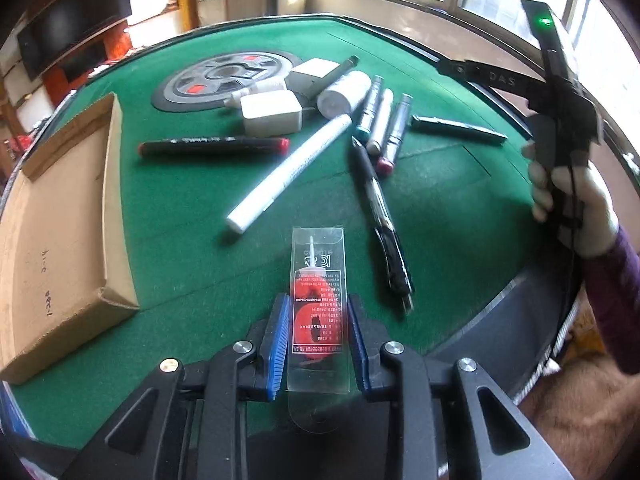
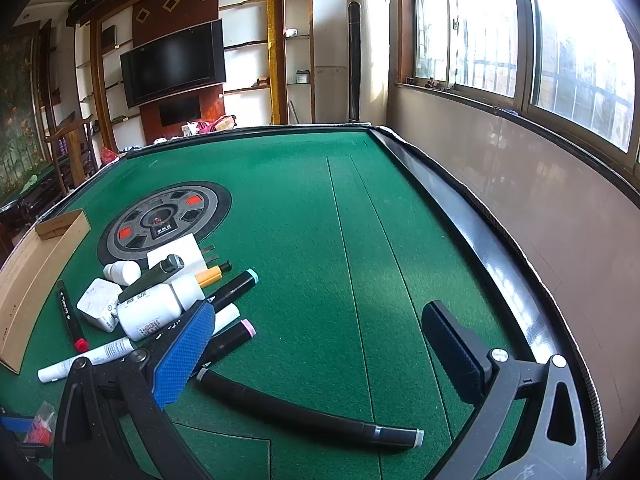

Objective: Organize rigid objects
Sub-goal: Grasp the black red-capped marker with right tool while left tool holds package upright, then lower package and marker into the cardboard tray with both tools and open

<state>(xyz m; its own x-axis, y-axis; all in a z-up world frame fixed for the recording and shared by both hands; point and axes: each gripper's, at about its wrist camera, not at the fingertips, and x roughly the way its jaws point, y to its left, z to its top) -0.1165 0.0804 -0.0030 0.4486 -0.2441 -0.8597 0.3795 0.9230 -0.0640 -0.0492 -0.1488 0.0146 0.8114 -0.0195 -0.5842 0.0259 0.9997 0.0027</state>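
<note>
My left gripper (image 1: 318, 312) is shut on a clear plastic packet with a red and white small bottle inside (image 1: 318, 300), held just above the green felt table (image 1: 440, 200). A brown cardboard box lid (image 1: 60, 220) lies to its left. Ahead lie a white marker (image 1: 288, 172), a black pen (image 1: 384, 220), a black marker with a red cap (image 1: 212, 146), several markers (image 1: 384, 128), white adapters (image 1: 272, 114) and a white bottle (image 1: 344, 94). My right gripper (image 2: 320, 344) is open and empty, above a long black marker (image 2: 308, 412). The right gripper also shows in the left wrist view (image 1: 560, 120).
A round grey dial (image 2: 164, 220) sits in the table's middle. The table's black raised rim (image 2: 500, 260) runs along the right, with a wall and windows beyond. The cardboard lid (image 2: 36, 276) and the pile of markers and bottles (image 2: 152, 304) lie left of my right gripper.
</note>
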